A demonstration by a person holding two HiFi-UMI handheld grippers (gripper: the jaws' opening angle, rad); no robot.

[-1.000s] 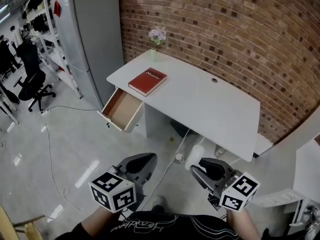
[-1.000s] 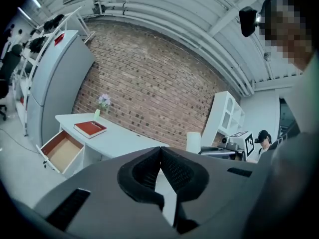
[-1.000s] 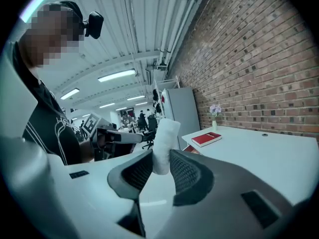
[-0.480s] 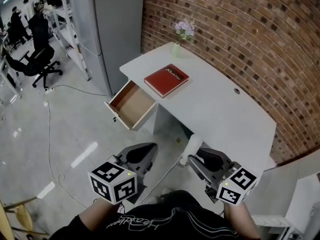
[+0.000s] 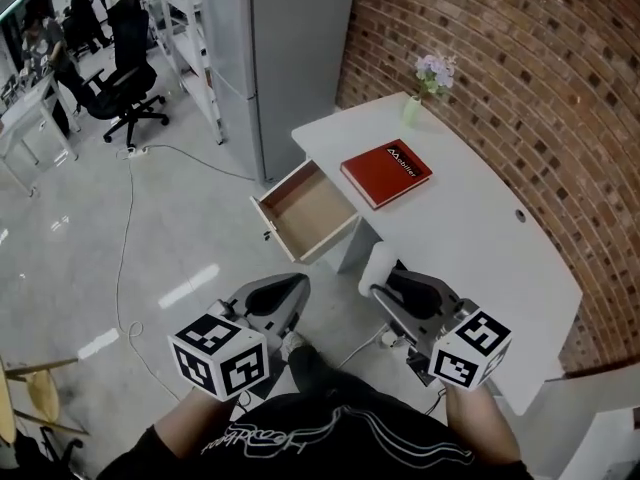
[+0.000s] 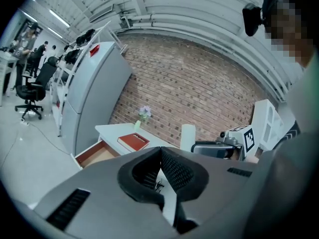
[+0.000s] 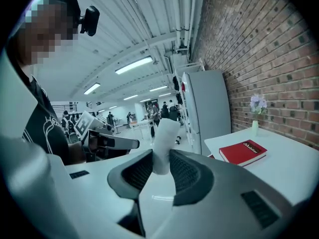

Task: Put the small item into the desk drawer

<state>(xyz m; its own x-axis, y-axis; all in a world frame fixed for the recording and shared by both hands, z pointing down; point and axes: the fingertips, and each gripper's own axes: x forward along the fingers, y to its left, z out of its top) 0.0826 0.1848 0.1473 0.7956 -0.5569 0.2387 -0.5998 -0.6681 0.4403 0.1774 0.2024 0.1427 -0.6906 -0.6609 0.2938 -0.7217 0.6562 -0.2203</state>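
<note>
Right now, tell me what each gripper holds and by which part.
The right gripper holds the small white cylinder by one end, jaws pressing its sides; the rest sticks out past them. The left gripper holds nothing, jaws together.

The drawer [image 5: 305, 211] at the frame's centre is standing pulled out, its inside lying open from above. A red book [image 5: 386, 173] is lying on the counter [image 5: 470, 238] just to the drawer's upper right, and a grey cabinet [image 5: 290, 48] is standing above it. Bare floor [image 5: 200, 238] is spreading to its left, with a cable [image 5: 122, 238] trailing across. The right gripper [image 5: 385, 286], clamping a white cylinder [image 5: 377, 266], is hovering just below the drawer's right corner.
</note>
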